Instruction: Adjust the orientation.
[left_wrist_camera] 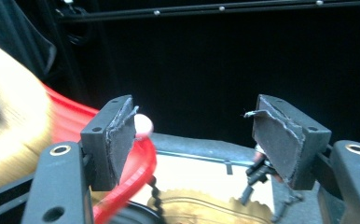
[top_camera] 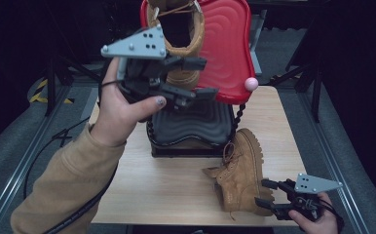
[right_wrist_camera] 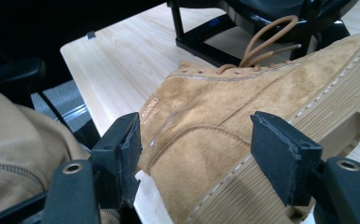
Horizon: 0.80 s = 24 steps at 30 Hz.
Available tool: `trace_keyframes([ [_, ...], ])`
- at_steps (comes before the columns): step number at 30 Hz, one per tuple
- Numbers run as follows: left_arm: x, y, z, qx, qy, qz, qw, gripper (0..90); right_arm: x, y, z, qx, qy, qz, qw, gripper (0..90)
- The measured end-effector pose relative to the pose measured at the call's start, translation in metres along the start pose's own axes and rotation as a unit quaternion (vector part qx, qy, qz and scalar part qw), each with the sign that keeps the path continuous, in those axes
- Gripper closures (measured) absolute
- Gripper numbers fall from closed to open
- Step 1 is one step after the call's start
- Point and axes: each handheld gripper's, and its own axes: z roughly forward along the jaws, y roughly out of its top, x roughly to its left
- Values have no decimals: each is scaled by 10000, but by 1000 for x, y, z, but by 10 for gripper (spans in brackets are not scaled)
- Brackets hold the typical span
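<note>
The left hand (top_camera: 122, 105) is raised high and holds the left gripper (top_camera: 199, 78) with its jaws spread wide, pointing to the right. The tan-sleeved left forearm (top_camera: 64, 180) slants up from the lower edge. The right hand (top_camera: 317, 222) sits low at the near right, its right gripper (top_camera: 264, 192) with jaws parted, pointing left.

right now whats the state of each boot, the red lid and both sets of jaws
boot on the table: lying on its side, laces loose
boot in the machine: upright against the lid
red lid: raised open
left gripper: jaws open, empty, in the air
right gripper: jaws open around the fallen boot's heel
</note>
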Motion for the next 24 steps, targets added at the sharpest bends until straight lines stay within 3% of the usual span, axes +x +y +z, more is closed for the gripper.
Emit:
trace_keyframes([
  [4,-11,-27,7,52,79,4,10000,306,-15,6,2,-35,-192,29,9998,311],
  [5,-11,-27,7,52,79,4,10000,306,-15,6,2,-35,-192,29,9998,311],
  [6,-14,-37,9,68,91,7,9999,306,-18,7,2,-18,-279,39,9996,347],
  [8,-17,-52,12,95,143,-17,9999,309,-21,9,4,-82,-725,-52,9973,402],
  [11,-20,-77,16,122,150,-35,9998,327,-26,10,4,-10,-802,-88,9967,558],
  [14,-24,-105,22,262,376,-59,9989,329,-32,11,2,83,-1037,-79,9945,629],
  [16,-25,-125,27,392,395,-112,9984,329,-38,11,2,-89,-989,121,9950,676],
  [19,-22,-142,32,478,337,-285,9979,330,-43,11,3,-138,-1007,7,9948,696],
  [22,-18,-149,35,607,341,-377,9969,336,-46,11,3,-175,-985,64,9950,696],
  [24,-15,-152,34,541,342,-467,9969,335,-47,13,3,-130,-971,119,9951,702],
])
